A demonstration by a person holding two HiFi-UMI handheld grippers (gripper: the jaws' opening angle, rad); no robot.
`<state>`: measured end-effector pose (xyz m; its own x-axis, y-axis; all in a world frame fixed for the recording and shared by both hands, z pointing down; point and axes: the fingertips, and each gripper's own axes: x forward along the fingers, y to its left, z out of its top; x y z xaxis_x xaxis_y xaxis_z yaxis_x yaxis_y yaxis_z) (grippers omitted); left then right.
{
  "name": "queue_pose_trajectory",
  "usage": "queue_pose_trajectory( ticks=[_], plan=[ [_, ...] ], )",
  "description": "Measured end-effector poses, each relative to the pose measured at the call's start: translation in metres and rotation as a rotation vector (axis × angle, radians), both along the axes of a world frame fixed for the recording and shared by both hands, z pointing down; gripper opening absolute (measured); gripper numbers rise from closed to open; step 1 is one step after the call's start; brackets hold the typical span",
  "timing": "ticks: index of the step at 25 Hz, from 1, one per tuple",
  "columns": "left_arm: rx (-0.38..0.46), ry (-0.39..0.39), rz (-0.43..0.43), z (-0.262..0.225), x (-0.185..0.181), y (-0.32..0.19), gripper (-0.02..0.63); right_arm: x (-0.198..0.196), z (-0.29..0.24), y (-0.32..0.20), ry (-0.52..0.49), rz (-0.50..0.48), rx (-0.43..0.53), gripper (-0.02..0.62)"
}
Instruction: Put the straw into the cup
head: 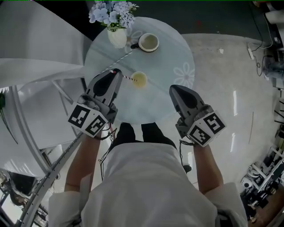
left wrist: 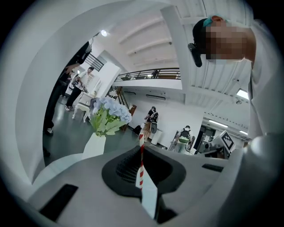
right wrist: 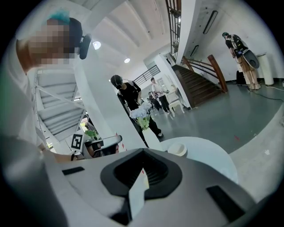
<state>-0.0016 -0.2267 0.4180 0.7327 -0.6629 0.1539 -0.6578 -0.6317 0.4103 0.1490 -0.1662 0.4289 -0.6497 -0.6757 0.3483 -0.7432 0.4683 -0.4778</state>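
The left gripper (head: 115, 73) was closed on the straw (left wrist: 141, 162) - in its own view the red-and-white striped straw stood upright out of the seam where the two jaws met, pinched between them. From the head view that gripper sat over the near left part of the round glass table (head: 179, 51), its tip pointing toward the cup (head: 139, 80). The striped length ran from the tip across to the cup's near rim. Whether its end was inside the cup or only at the edge could not be made out.

The right gripper (head: 174, 88) was closed too - its jaws lay together with nothing between them. It hung at the table's near right edge, well apart from the cup and from the left gripper.

The cup, small and yellowish inside, stood near the middle of the table. Farther back stood a white mug (head: 148, 42), and just left of it a white vase (head: 117, 38) of pale blue flowers (head: 113, 11).
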Motion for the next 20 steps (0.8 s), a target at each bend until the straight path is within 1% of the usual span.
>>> queue_pose_trajectory(
  ticks=[9,20],
  plan=[
    [-0.059,-0.003,-0.009,0.041,0.005,-0.007,0.031,0.003,0.019,0.002,0.016,-0.018,-0.040,0.020],
    [-0.108,-0.025,0.040,0.082,0.022,-0.014,0.031,0.009,0.046,0.012,0.010,-0.007,-0.098,0.020]
  ],
)
